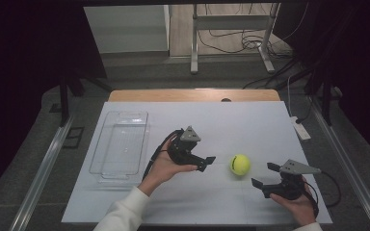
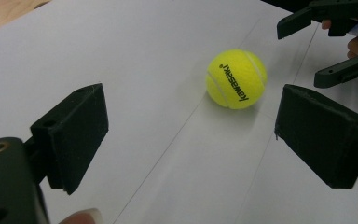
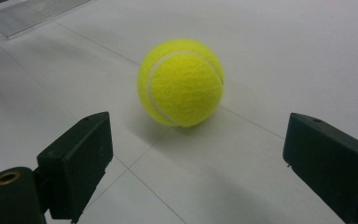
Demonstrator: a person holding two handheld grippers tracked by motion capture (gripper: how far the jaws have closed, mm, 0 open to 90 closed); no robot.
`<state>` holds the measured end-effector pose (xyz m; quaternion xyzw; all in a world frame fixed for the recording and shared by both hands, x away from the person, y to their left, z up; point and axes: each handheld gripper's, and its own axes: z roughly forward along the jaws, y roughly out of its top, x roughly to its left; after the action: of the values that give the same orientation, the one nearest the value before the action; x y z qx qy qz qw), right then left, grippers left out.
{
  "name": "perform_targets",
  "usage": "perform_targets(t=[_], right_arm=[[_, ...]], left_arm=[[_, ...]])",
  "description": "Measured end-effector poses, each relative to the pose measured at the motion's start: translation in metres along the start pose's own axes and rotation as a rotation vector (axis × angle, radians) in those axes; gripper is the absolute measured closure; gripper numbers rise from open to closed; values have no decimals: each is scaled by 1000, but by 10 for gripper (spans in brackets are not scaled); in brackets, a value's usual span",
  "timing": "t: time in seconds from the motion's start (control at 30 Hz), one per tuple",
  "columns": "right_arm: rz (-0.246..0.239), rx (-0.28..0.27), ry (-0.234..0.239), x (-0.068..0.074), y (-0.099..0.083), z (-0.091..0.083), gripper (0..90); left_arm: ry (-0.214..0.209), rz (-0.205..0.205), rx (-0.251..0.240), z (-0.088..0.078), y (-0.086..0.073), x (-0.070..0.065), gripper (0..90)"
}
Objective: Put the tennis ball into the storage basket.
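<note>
From the high view I see the fuzzy yellow felt tennis ball point(image 1: 240, 164) on the smooth white table sheet point(image 1: 250, 125), between my left gripper point(image 1: 206, 162) and right gripper point(image 1: 264, 175). Each gripper view shows blocky matte black jaws spread wide, empty, ball ahead untouched.

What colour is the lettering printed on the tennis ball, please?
Black, on the yellow tennis ball; clearest in the left gripper view.
</note>
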<state>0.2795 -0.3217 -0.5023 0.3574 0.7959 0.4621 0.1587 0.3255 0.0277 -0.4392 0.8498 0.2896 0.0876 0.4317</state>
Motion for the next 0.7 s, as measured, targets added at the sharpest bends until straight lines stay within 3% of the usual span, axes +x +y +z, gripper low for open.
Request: perform_targets(t=[0.7], right_arm=[[-1,2,-1,0,0,0,85]], left_arm=[[-17,19,16,14,14,-7,104]])
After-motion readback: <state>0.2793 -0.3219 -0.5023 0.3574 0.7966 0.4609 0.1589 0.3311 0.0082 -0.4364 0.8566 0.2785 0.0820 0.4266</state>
